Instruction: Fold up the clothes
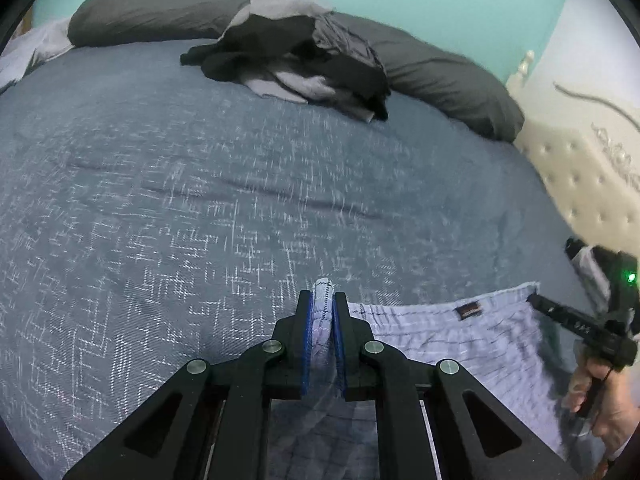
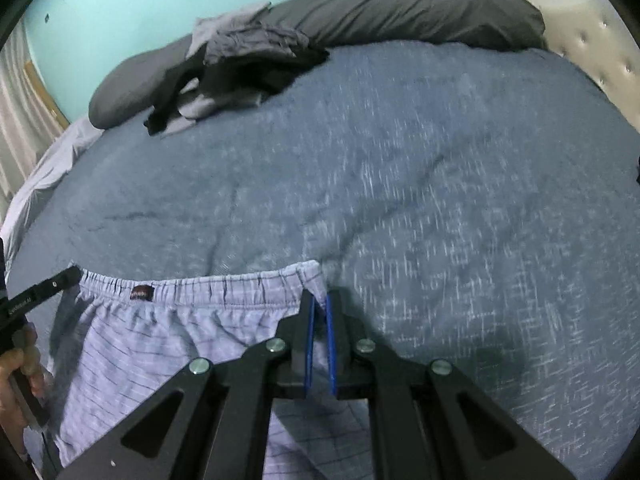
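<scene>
- Left gripper (image 1: 323, 312): blue pads pinched together on one corner of the waistband of the light striped shorts (image 1: 440, 344), a bunched nub of cloth poking out past the fingertips.
- Right gripper (image 2: 320, 312): jaws likewise clamped on the opposite waistband corner, cloth only thinly visible between the pads; grip read mainly from the taut edge running off from it.
- Shorts: at the near edge of the bed, elastic waistband (image 2: 200, 284) drawn out straight between the two grips with the small dark label (image 2: 143, 293) facing up, legs trailing toward the person and out of frame below.
- Probable reason for a corner in each gripper: keeps the waistband stretched flat and square, so the garment can be laid smooth on the bedspread (image 1: 200, 200) before any fold.
- Both grippers angled down toward the mattress, low over it; whether the waistband already rests on the cover or hangs just above it cannot be told.
- Blur in both views, suggesting a sweep across the bed rather than a settled pause.
- Wide bare stretch of bedspread ahead, likely the chosen working area.
- Pile of dark and grey clothes (image 1: 304, 60) heaped far off against the grey pillows (image 1: 152, 12), well apart from the shorts: presumably waiting its turn, kept out of the folding space.
- Task judged early: one garment spread, no fold visible yet.
- Risk: thin hold at the right corner could slip under tension.
</scene>
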The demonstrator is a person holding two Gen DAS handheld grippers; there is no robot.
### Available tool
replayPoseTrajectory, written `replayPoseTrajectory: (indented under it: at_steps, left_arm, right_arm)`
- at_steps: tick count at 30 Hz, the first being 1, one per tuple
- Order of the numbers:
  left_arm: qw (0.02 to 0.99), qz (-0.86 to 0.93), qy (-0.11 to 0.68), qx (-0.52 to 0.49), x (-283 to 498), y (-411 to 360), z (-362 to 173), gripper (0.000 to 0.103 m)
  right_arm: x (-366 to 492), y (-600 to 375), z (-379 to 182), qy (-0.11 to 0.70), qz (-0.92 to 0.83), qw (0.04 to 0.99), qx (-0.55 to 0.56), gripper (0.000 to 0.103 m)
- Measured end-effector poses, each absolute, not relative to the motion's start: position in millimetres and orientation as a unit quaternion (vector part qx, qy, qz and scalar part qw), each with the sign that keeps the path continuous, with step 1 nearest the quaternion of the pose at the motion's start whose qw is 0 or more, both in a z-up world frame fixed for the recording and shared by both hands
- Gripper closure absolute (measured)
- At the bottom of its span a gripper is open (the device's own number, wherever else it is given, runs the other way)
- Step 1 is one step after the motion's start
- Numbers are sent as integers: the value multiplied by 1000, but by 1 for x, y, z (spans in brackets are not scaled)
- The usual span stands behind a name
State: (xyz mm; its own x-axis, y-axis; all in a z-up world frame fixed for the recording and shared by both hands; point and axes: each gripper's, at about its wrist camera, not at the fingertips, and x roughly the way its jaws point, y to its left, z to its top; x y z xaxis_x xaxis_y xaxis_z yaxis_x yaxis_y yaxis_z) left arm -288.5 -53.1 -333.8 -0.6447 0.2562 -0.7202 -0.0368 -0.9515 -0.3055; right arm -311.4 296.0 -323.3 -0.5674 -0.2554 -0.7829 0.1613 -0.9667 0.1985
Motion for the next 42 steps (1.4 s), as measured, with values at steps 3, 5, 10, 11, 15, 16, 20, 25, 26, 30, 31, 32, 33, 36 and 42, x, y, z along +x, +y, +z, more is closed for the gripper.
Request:
replayPoseTrajectory:
  at_steps: [3,5,10,11,15,16,20,25,26,30,31,32,33,36,42]
  left_arm:
    - [78,894,-126,-422,-287,-51,-341,92]
    - [75,895,-122,-423,-284,-51,-342,81]
    - [60,901,-117,-414,-272,-55,-337,56]
    - [58,903,-116,-410,-267,-56,-335,55]
    - [58,910,-104,-397,-249,-61,-326,55]
    - [57,911,-106,-395,-247,-62,-323,55]
    - [55,911,-130,-387,-244,-71,-314,55]
    - [64,903,-128,-404,-241,-65,-322,55]
    - [67,902,-126,-407,-241,-63,-323,55]
    - [72,901,-125,-410,-238,-57,-324,55]
    - [73,900,-125,-411,-237,-56,-324,55]
    - [74,900,-124,-411,-237,-55,-324,55]
    - [75,900,-123,-410,-236,-55,-323,55]
    - [75,900,-123,-413,-234,-56,-324,55]
    - [77,896,-122,-419,-234,-54,-325,55]
  right_arm:
    - [-311,296,-329,-47,-880,118,458,98]
    - [-310,295,-332,-49,-876,121,465,98]
    - [-310,301,-333,-74,-873,115,468,96]
    - [-310,301,-331,-73,-874,110,468,94]
    - [-303,307,-320,-86,-882,88,455,78]
    - [-301,308,-318,-90,-884,85,450,74]
    - [-289,304,-311,-108,-882,111,445,74]
    - [-278,272,-314,-66,-871,160,460,74]
    - [-276,263,-316,-55,-868,172,462,74]
    - [-267,233,-321,-36,-858,208,467,74]
    - [-266,227,-322,-34,-856,216,469,74]
    - [-264,222,-323,-31,-855,221,469,74]
    - [-263,218,-323,-29,-853,226,469,74]
    - [-264,206,-325,-22,-849,236,472,74]
    - [-264,192,-332,9,-844,237,481,87]
